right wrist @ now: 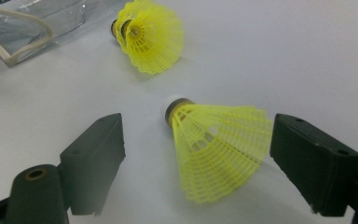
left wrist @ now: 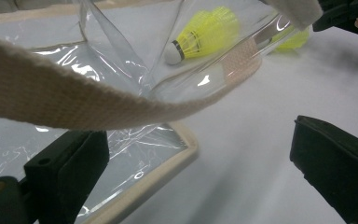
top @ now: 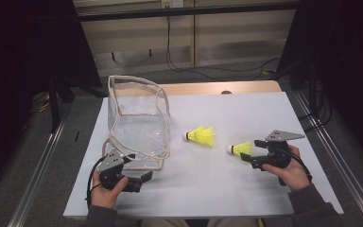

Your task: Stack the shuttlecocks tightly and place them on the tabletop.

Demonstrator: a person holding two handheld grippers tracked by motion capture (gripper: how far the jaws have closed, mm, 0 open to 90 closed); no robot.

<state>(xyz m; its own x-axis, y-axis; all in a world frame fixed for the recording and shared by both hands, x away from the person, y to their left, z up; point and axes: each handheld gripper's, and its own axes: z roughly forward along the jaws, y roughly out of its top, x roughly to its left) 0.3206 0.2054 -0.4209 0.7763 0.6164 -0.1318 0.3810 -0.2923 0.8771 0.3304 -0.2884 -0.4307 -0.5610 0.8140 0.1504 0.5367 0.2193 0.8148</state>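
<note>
Two yellow shuttlecocks lie on the white table sheet [top: 246, 109]. The nearer shuttlecock [top: 240, 148] [right wrist: 219, 149] rests on its side between the jaws of my right gripper [top: 251, 152] [right wrist: 196, 154], which stands open; its left jaw is clear of the skirt and its right jaw sits close to it. The farther shuttlecock [top: 201, 135] [right wrist: 150, 35] [left wrist: 200, 35] lies beside a clear plastic bag [top: 137, 123] with beige trim. My left gripper [top: 139, 168] [left wrist: 196, 172] is open at the bag's front corner, beneath its cloth strap [left wrist: 51, 100], gripping nothing.
The bag stands upright with its mouth facing up, at the left of the sheet. A wooden table edge [top: 217, 87] runs behind the sheet. Metal rails [top: 331, 156] flank both sides of the table. Cables trail on the floor beyond.
</note>
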